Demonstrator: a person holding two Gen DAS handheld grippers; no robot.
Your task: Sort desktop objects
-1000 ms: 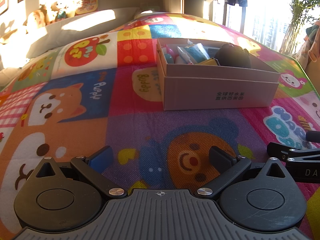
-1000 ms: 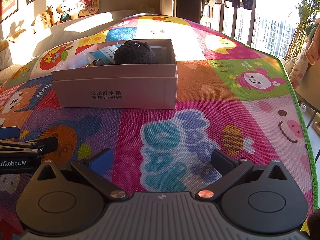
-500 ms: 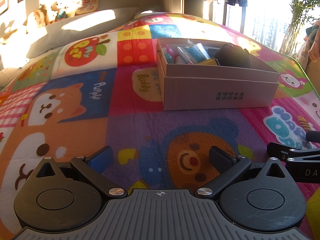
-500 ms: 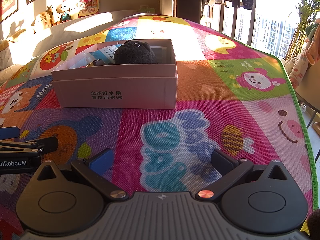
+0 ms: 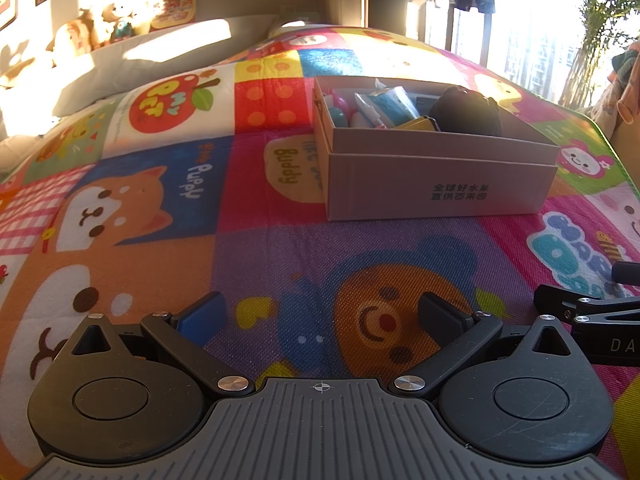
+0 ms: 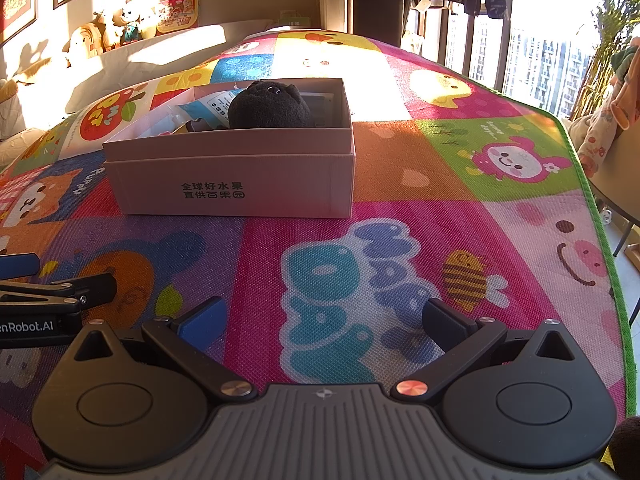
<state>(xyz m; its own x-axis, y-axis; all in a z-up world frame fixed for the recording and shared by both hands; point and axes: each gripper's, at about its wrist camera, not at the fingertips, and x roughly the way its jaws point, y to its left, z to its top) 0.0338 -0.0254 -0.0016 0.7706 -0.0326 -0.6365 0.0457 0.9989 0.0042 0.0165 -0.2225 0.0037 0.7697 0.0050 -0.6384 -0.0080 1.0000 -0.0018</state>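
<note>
A pale cardboard box [image 5: 440,184] [image 6: 240,184] with black printed characters stands on the colourful cartoon mat [image 5: 260,256] [image 6: 400,184]. Inside it lie a black plush toy [image 5: 466,112] [image 6: 270,108], a blue-and-white packet [image 5: 390,106] [image 6: 212,106] and several small items I cannot make out. My left gripper [image 5: 322,314] rests low on the mat in front of the box, open with nothing between its fingers. My right gripper [image 6: 324,316] sits beside it to the right, also open and holding nothing. Each gripper shows at the edge of the other's view.
The mat's green edge [image 6: 596,216] runs along the right, with a table leg and floor beyond. Plush toys [image 6: 108,32] line a sunlit ledge at the back left. Windows [image 6: 532,60] and hanging clothes stand behind.
</note>
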